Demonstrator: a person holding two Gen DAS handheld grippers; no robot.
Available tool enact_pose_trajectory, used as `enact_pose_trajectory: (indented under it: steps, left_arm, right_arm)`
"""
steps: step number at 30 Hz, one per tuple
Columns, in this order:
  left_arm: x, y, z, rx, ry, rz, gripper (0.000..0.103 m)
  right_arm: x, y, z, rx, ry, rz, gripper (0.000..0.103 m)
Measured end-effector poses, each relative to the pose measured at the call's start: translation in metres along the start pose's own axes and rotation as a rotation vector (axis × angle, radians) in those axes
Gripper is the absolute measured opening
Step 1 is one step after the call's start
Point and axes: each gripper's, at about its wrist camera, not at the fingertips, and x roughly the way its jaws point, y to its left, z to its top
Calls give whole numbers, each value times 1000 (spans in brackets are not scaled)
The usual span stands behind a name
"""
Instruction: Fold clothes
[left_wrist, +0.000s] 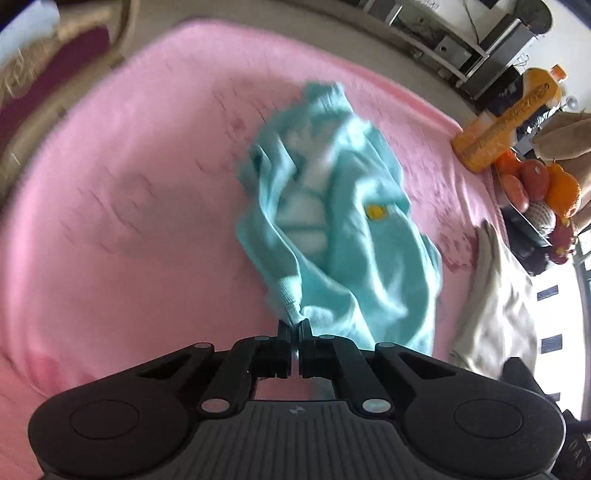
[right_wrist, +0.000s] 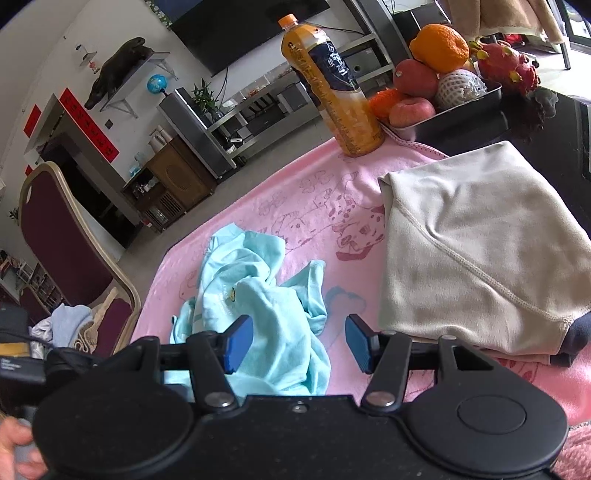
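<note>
A crumpled light-blue garment (left_wrist: 332, 206) with a small yellow patch lies on the pink blanket (left_wrist: 129, 184). My left gripper (left_wrist: 294, 326) is shut on the garment's ribbed cuff, and the cloth stretches away from the jaws. In the right wrist view the same garment (right_wrist: 258, 306) lies bunched on the blanket (right_wrist: 295, 192). My right gripper (right_wrist: 299, 341) is open with blue pads, just above the garment's near edge. A folded beige garment (right_wrist: 480, 251) lies to the right.
An orange juice bottle (right_wrist: 328, 81) and a metal tray (right_wrist: 461, 110) of fruit stand at the blanket's far edge. A maroon chair (right_wrist: 66, 240) with clothes on its seat stands on the left. The beige garment also shows in the left wrist view (left_wrist: 498, 302).
</note>
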Motion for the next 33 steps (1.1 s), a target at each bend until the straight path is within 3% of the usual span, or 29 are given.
enact_pose_trajectory:
  steps: [3, 6, 9, 11, 14, 17, 20, 24, 26, 29, 33]
  left_arm:
    - [-51, 19, 18, 119, -176, 96, 1]
    - [-107, 29, 34, 304, -400, 225, 2]
    - [-157, 27, 40, 530, -610, 345, 2]
    - [-178, 17, 33, 711, -733, 412, 2]
    - [-184, 11, 12, 886, -727, 320, 2]
    - [-147, 6, -26, 984, -576, 169, 2]
    - [-89, 5, -67, 993, -401, 101, 11]
    - [-71, 27, -91, 867, -287, 53, 25]
    - [-80, 44, -86, 781, -282, 51, 37]
    - [-95, 76, -67, 628, -298, 62, 38]
    - [-96, 124, -35, 332, -298, 133, 38]
  right_arm:
    - [-3, 1, 0, 14, -9, 22, 54]
    - [-7, 2, -1, 48, -4, 70, 54]
    - [-7, 14, -3, 145, 36, 222, 56]
    - [-6, 34, -5, 130, 43, 282, 60]
    - [-5, 64, -9, 88, 46, 346, 60]
    - [0, 73, -11, 64, 47, 329, 60]
    - [4, 65, -11, 85, 61, 270, 60]
    - [5, 59, -8, 75, 82, 190, 61]
    - [8, 60, -8, 50, 90, 164, 61]
    - [17, 73, -3, 3, 106, 157, 61]
    - [33, 103, 4, -92, 124, 159, 61]
